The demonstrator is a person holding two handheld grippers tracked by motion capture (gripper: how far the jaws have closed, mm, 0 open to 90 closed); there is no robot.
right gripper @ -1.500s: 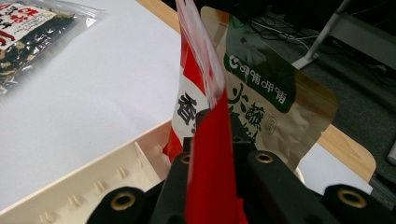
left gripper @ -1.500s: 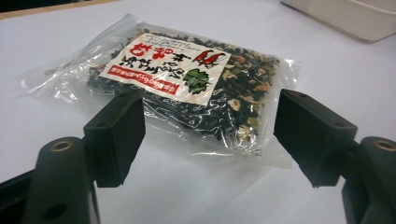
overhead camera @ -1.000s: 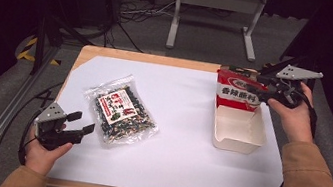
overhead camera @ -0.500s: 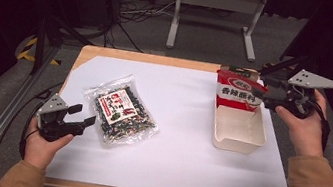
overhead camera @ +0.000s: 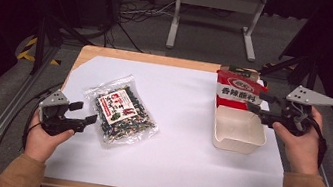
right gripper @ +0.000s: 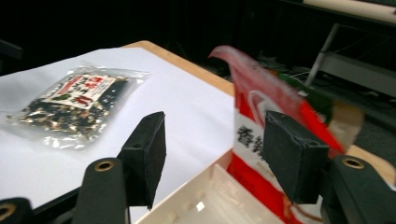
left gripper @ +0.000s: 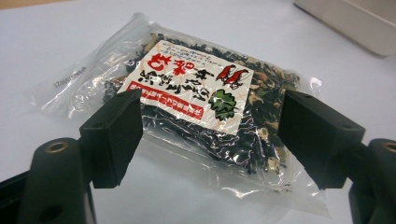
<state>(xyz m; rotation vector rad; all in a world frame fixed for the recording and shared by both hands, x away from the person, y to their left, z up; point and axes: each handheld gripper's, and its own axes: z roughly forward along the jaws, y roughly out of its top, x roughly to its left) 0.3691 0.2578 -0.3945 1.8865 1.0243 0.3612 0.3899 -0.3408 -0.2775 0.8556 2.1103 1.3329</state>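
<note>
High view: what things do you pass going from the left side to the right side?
Left hand-held gripper → clear bag of dark dried bits → red packet standing in the white box → right hand-held gripper.

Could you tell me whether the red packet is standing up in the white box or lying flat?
Standing: the red packet is propped upright at the far end of the white box, leaning on its wall.

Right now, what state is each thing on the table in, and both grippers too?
Clear bag of dried mix: sealed, lying flat on the white sheet, untouched.
Red seasoning packet: standing upright at the far end of the tray.
Cream tray: upright, otherwise empty.
Left gripper: jaws open, at the bag's near edge.
Right gripper: jaws open beside the packet.
</note>
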